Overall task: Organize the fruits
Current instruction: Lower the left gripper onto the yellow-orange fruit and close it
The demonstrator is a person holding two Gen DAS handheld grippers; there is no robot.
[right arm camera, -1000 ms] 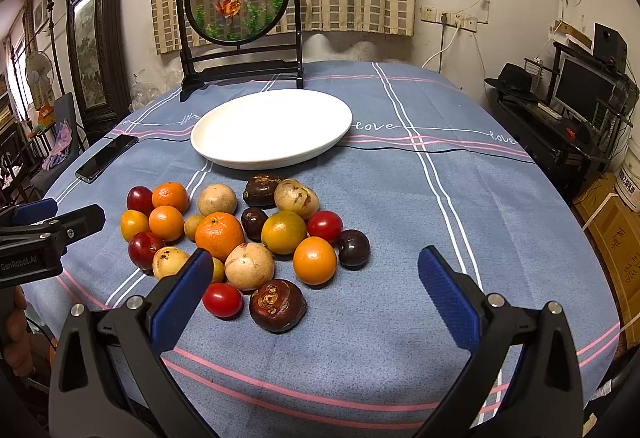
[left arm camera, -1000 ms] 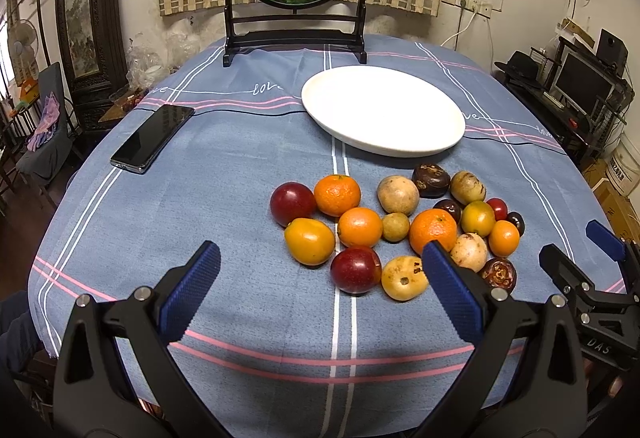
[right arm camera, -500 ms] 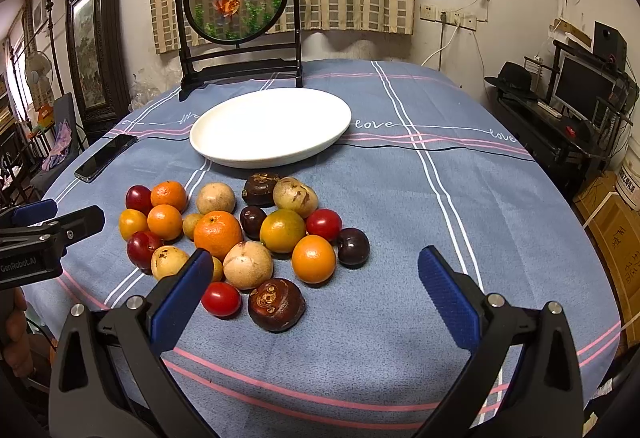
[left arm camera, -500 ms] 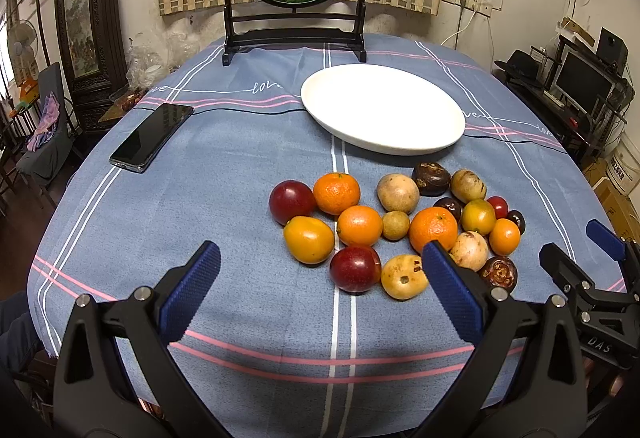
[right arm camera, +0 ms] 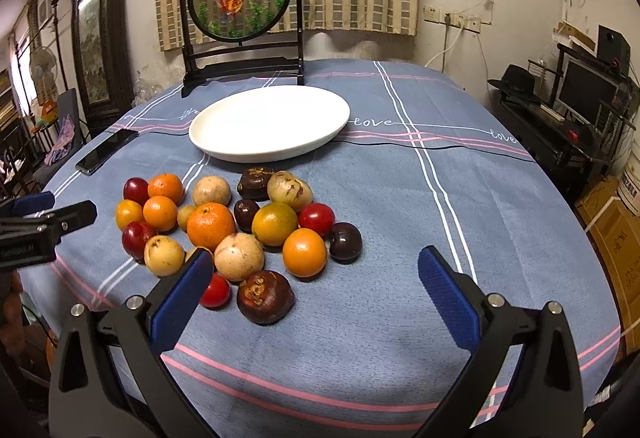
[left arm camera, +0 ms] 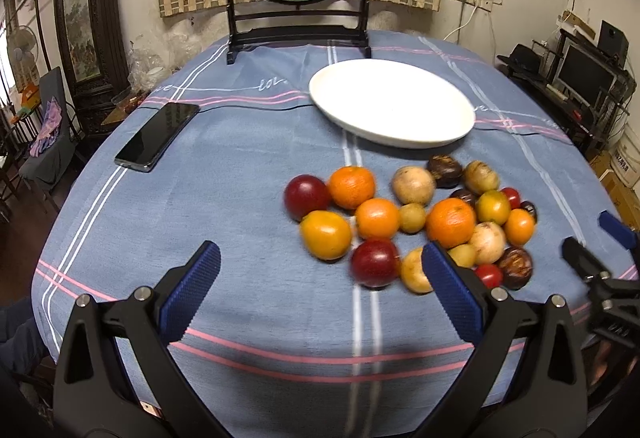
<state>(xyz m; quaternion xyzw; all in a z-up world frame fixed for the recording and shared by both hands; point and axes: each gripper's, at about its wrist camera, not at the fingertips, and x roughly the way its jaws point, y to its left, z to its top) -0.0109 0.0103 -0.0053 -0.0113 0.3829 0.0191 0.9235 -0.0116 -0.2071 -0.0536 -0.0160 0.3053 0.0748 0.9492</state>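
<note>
1. Left claw and right claw: both released, jaws spread wide, nothing held, both poised above the near edge of the tabletop.
2. Fruits lie in one tight cluster on the cloth, most touching a neighbour, just in front of the white plate, which holds no fruit.
3. Risk: round fruit packed together. A finger pushed between them would likely nudge neighbours and set them rolling toward the near edge.
4. Risk: small red tomato and dark wrinkled fruit sit nearest the right claw; too hard a squeeze could bruise or burst the tomato.
5. Surroundings: phone lies well to the left, apart from the fruit; framed goldfish screen stands behind the plate. Neither blocks the path from fruit to plate.
</note>
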